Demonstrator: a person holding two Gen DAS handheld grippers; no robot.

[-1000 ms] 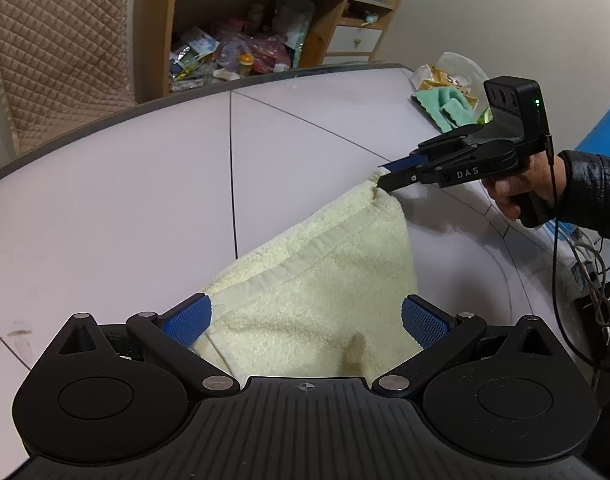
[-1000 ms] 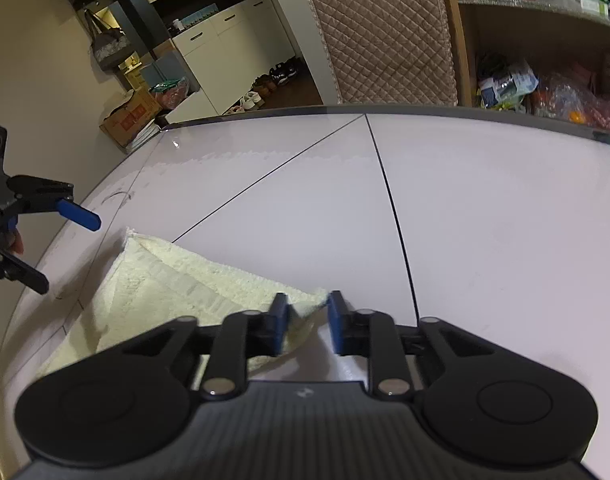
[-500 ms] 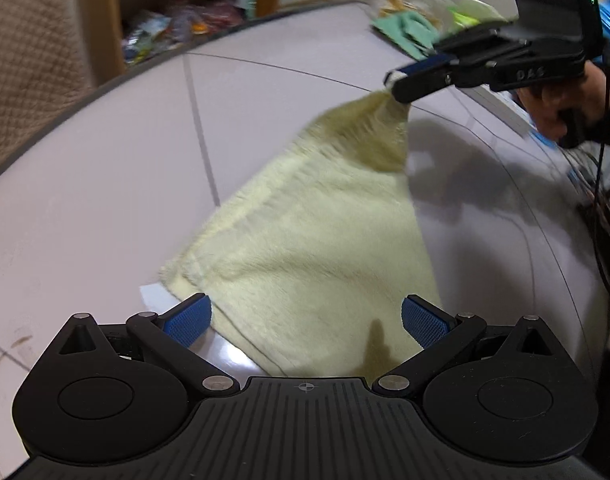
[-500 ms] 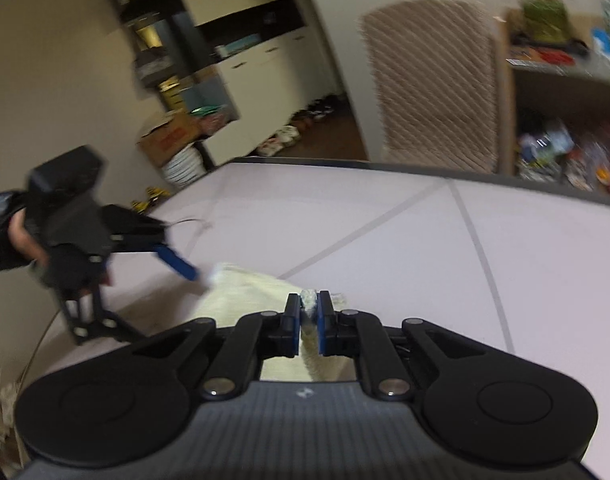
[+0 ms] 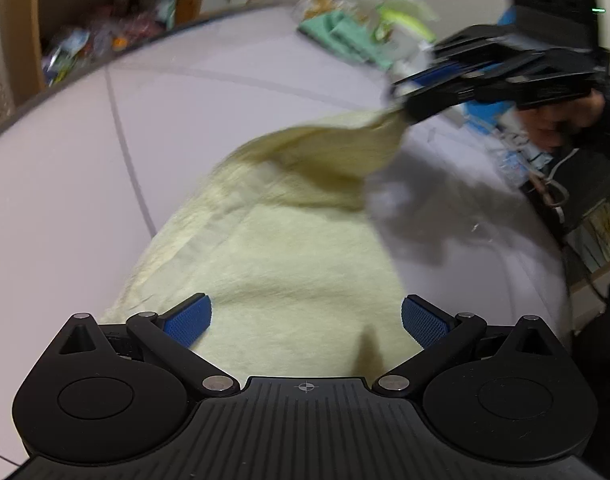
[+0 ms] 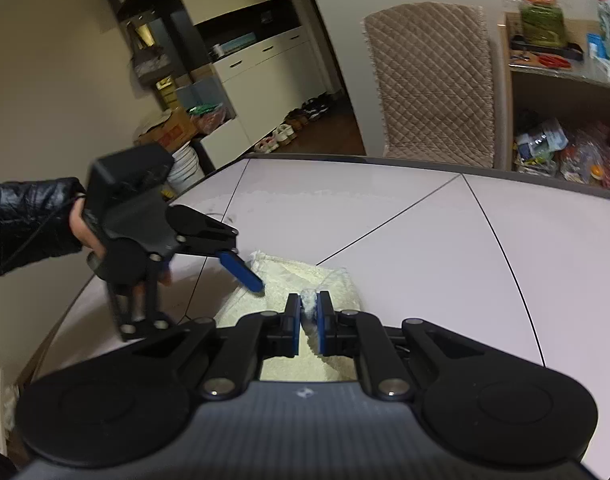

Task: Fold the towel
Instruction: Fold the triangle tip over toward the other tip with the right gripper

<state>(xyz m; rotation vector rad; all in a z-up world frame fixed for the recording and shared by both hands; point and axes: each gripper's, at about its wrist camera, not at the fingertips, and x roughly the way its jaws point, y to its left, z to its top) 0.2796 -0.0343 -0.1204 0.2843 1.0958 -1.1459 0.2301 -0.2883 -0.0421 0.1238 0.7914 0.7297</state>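
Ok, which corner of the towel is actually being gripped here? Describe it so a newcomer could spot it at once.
Start at the big pale table and find the cream towel on it. Follow the towel toward the green cloth at the far edge. That far corner is lifted off the table, pinched in the right gripper; the open left gripper holds nothing.

Towel (image 5: 289, 248) lies on table (image 5: 65, 184), chair (image 6: 429, 80) behind.
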